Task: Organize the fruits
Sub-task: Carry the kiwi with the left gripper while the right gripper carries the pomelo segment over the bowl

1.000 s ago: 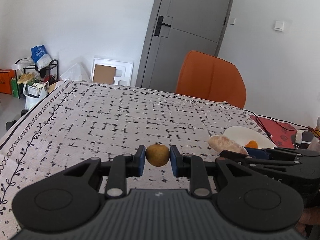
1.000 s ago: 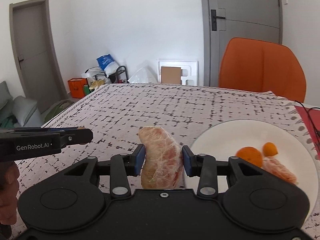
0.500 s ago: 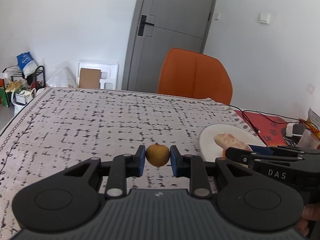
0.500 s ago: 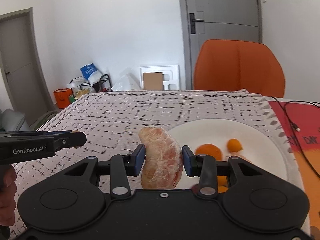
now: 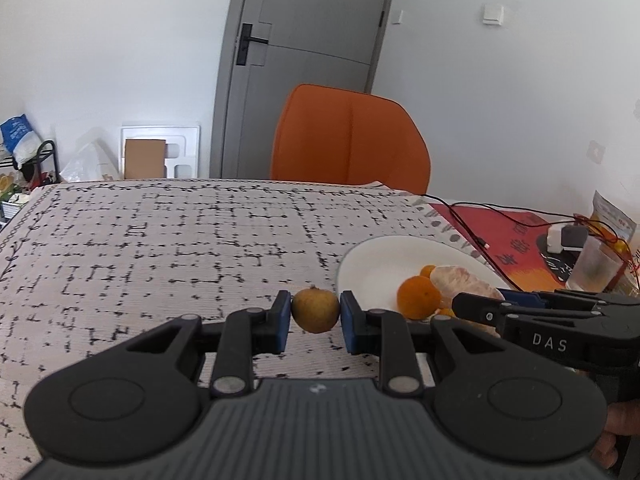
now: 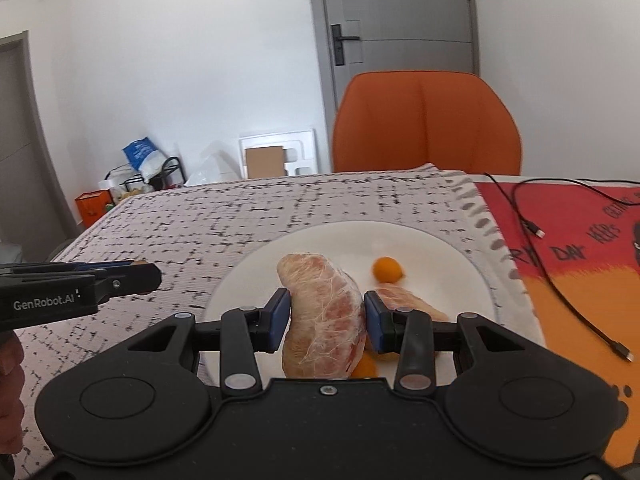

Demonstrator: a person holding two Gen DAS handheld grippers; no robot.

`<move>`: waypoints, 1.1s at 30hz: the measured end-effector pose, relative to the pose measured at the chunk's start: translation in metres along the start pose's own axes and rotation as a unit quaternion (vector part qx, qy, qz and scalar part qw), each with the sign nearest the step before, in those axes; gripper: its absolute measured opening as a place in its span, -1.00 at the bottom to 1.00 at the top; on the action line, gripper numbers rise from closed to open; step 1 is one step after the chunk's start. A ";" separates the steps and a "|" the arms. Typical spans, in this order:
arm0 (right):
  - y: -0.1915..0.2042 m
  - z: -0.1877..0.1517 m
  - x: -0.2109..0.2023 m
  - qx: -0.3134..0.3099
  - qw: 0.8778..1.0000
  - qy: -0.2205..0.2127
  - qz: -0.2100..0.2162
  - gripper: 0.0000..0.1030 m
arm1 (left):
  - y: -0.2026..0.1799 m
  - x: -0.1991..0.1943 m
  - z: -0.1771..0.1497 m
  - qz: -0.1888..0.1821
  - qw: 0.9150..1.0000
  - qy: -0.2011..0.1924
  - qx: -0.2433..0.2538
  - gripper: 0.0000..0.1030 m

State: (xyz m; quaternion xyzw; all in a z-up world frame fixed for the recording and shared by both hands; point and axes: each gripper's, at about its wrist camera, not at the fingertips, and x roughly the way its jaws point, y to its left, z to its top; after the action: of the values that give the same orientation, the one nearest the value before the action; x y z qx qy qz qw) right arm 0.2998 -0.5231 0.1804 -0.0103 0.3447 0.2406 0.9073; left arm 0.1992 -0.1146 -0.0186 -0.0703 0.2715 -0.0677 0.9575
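Note:
My left gripper (image 5: 315, 315) is shut on a small brownish-yellow round fruit (image 5: 315, 309), held above the tablecloth just left of the white plate (image 5: 372, 264). My right gripper (image 6: 326, 316) is shut on a peeled pomelo segment (image 6: 324, 316) and holds it over the white plate (image 6: 440, 248). On the plate lie a small orange fruit (image 6: 387, 269), another pomelo segment (image 6: 412, 300) and a larger orange (image 5: 418, 297). The right gripper shows at the right of the left wrist view (image 5: 480, 307). The left gripper shows at the left of the right wrist view (image 6: 140, 274).
A black-and-white patterned cloth (image 5: 160, 248) covers the table. An orange chair (image 5: 348, 140) stands behind it. A red and orange mat (image 6: 580, 240) with a black cable (image 6: 560, 276) lies right of the plate. A clear cup (image 5: 596, 264) and small items stand at the far right.
Both grippers have moved right toward the plate, each still holding its fruit. The pomelo segment has gone from beside the plate's left rim to over the plate.

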 end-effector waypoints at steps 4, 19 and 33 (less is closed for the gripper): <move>-0.012 -0.003 -0.001 0.008 1.000 0.000 -0.020 -0.26 | -0.006 0.003 -0.001 -0.005 1.000 0.004 0.005 -0.51; -0.045 -0.011 -0.005 0.054 0.997 -0.001 -0.057 -0.14 | -0.020 0.019 -0.002 -0.013 1.000 0.016 0.018 -0.51; -0.031 -0.012 -0.015 0.037 0.999 0.004 -0.025 -0.14 | -0.043 0.039 -0.001 -0.038 0.998 0.027 0.039 -0.51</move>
State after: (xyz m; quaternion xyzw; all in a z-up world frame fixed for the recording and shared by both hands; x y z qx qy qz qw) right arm 0.2958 -0.5591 0.1761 0.0137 0.3562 0.2052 0.9115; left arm 0.2272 -0.1630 -0.0324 -0.0407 0.2912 -0.1162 0.9487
